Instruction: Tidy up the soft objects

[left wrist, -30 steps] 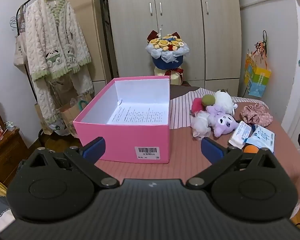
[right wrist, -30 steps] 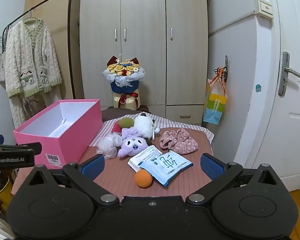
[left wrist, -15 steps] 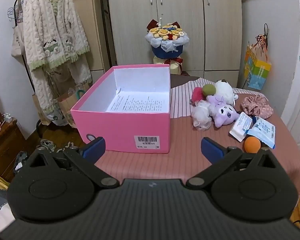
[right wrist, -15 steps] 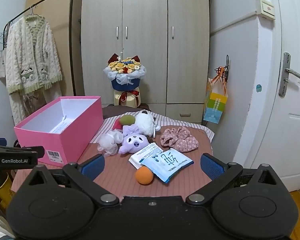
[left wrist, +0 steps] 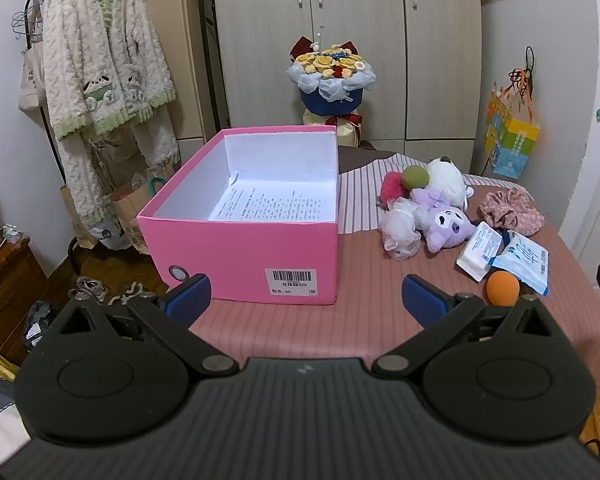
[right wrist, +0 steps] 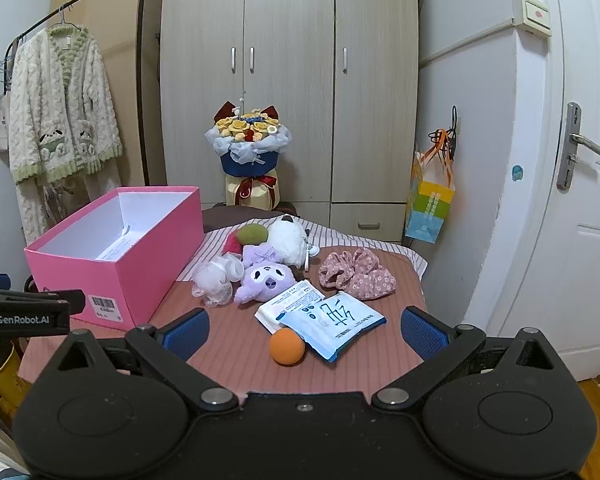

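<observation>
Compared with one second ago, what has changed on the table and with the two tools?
Nothing was taken hold of or let go. Only the views shifted: the left tool drew back a little to its left, so the orange ball now shows fully, and the right tool rose slightly. Both stay open and hold nothing. The pink box, purple plush and tissue packs lie as before.
</observation>
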